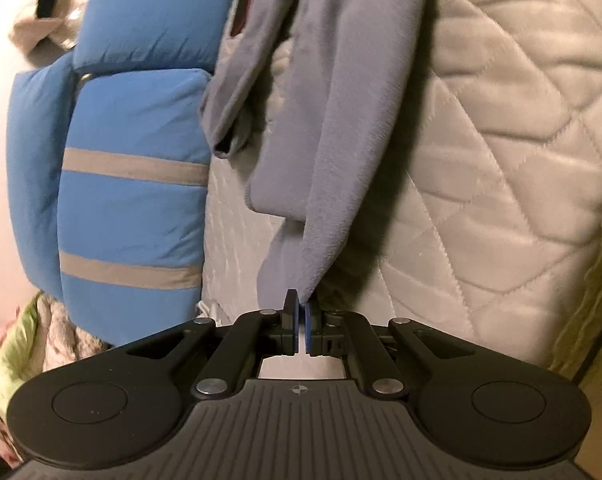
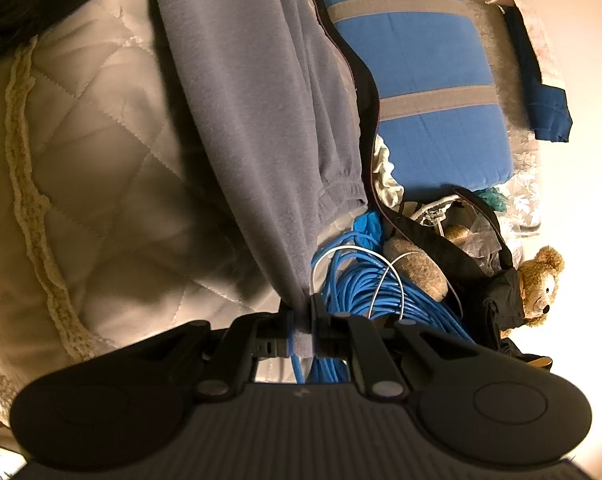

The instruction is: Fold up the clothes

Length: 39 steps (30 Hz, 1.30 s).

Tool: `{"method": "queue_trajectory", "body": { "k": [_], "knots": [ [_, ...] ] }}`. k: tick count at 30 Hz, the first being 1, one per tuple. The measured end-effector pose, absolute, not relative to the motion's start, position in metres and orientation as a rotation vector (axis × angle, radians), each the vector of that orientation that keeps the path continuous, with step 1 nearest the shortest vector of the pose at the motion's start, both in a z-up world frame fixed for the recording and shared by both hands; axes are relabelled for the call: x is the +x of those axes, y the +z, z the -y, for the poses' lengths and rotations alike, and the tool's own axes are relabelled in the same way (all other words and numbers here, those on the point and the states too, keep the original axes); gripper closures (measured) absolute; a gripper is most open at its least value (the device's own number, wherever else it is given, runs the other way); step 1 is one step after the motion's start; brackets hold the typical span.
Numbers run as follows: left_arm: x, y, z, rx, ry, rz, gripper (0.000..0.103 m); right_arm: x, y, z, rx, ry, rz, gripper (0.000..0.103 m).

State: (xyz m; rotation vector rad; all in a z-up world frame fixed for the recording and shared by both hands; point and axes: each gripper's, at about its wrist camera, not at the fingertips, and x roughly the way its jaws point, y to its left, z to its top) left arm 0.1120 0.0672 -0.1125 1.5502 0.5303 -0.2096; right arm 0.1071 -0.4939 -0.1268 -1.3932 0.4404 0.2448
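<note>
With my left hand-held gripper (image 1: pixel 301 312) and right hand-held gripper (image 2: pixel 301 320) each clenched on a thin edge of the grey garment (image 1: pixel 341 120) over the quilted bed (image 1: pixel 501 160), I judged it might slip free, perhaps snagging the blue cable (image 2: pixel 365 288).

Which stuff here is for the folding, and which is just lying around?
For the folding:
grey garment
left gripper, shut on it
right gripper, shut on it
quilted bedcover under it

Just lying around:
blue striped cushion
blue cable
teddy bear
</note>
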Motion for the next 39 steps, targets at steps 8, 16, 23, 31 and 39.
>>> {"method": "queue_trajectory", "body": {
  "k": [8, 16, 23, 31, 39],
  "knots": [
    [0.146, -0.133, -0.077, 1.451, -0.058, -0.475, 0.048, 0.106, -0.127, 0.493, -1.395, 0.240, -0.438, 0.095],
    [0.197, -0.121, -0.098, 1.261, 0.112, -0.487, 0.045, 0.105, -0.128, 0.492, -1.398, 0.240, -0.437, 0.094],
    [0.206, -0.110, -0.100, 1.329, 0.291, -0.380, 0.045, 0.104, -0.128, 0.493, -1.396, 0.241, -0.432, 0.093],
    [0.205, -0.134, -0.111, 1.456, 0.183, -0.402, 0.045, 0.104, -0.129, 0.493, -1.392, 0.242, -0.433, 0.093],
    [0.192, -0.154, -0.125, 1.570, 0.115, -0.315, 0.048, 0.104, -0.129, 0.493, -1.393, 0.242, -0.434, 0.090]
  ]
}}
